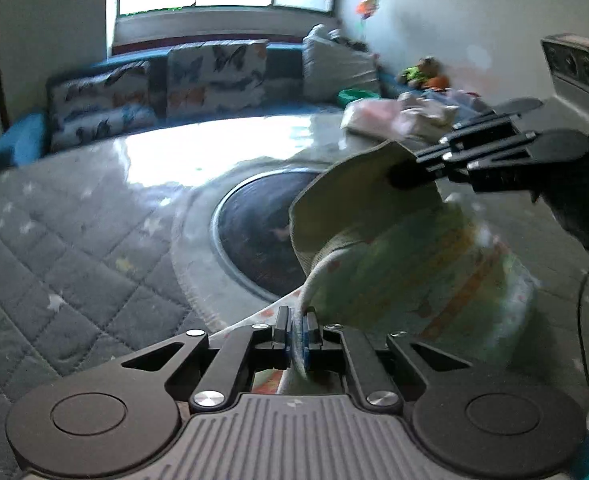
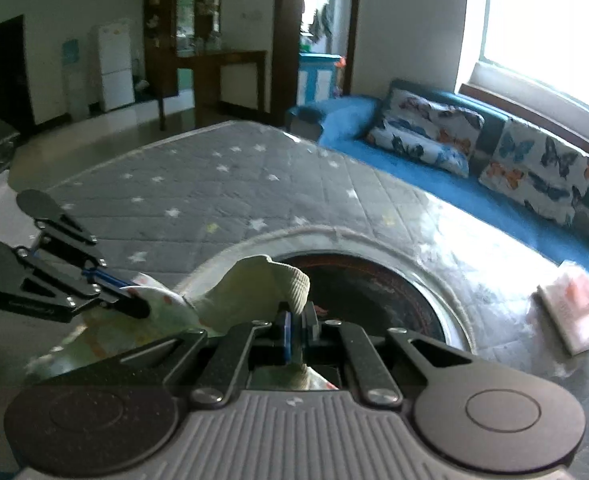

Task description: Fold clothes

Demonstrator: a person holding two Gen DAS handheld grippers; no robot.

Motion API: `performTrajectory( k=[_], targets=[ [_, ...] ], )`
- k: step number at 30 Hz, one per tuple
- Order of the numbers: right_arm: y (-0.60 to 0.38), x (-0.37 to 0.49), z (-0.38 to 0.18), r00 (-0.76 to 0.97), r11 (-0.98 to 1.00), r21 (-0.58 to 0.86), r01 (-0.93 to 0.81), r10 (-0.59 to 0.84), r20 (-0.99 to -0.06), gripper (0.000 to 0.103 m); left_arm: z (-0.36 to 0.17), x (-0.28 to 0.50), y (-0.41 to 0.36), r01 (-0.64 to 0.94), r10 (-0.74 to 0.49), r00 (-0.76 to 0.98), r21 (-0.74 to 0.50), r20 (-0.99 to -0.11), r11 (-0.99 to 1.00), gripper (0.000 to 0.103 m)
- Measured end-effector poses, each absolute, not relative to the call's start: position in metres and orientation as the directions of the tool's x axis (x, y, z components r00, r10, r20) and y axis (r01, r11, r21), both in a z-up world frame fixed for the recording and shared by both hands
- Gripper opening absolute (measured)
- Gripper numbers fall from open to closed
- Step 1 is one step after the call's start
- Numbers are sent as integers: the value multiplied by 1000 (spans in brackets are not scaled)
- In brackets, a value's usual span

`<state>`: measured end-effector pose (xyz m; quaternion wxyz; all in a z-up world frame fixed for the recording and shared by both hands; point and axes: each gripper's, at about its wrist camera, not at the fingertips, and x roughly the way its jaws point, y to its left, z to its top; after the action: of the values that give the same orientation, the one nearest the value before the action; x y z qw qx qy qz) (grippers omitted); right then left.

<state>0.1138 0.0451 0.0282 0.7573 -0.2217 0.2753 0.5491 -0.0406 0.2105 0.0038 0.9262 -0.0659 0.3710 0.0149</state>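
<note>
A small pale green garment [image 1: 406,248] with orange print and a ribbed cuff hangs in the air between both grippers, above a glossy table. My left gripper [image 1: 297,320] is shut on its whitish edge. My right gripper [image 1: 394,178] comes in from the right in the left wrist view and is shut on the upper cuff. In the right wrist view the right gripper [image 2: 297,320] pinches the ribbed cuff of the garment [image 2: 254,292], and the left gripper [image 2: 142,308] grips the printed cloth at the left.
Under the garment is a table [image 1: 198,160] with a dark round inset [image 1: 262,224]. A grey quilted star mat [image 2: 222,184] lies beside it. Folded pinkish clothes [image 1: 394,118] sit at the table's far right. A blue sofa [image 2: 434,176] with butterfly cushions runs under the window.
</note>
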Motion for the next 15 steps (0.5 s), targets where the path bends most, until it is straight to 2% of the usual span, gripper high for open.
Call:
performTrajectory(
  k=[3, 6, 10, 15],
  targets=[
    [55, 124, 5, 262, 342, -13, -940, 694, -670, 9, -8, -34, 218, -103, -30, 702, -142, -712, 984, 6],
    [49, 128, -5, 285, 382, -2, -924, 687, -668, 10, -11, -34, 221, -117, -26, 695, -149, -719, 982, 11],
    [23, 123, 0, 291, 391, 10, -920, 703, -648, 16, -9, -38, 225, -132, -15, 696, -149, -718, 980, 19],
    [-12, 107, 0, 250, 362, 36, -932, 710, -659, 16, -9, -36, 225, -142, -8, 696, -149, -718, 979, 19]
  ],
)
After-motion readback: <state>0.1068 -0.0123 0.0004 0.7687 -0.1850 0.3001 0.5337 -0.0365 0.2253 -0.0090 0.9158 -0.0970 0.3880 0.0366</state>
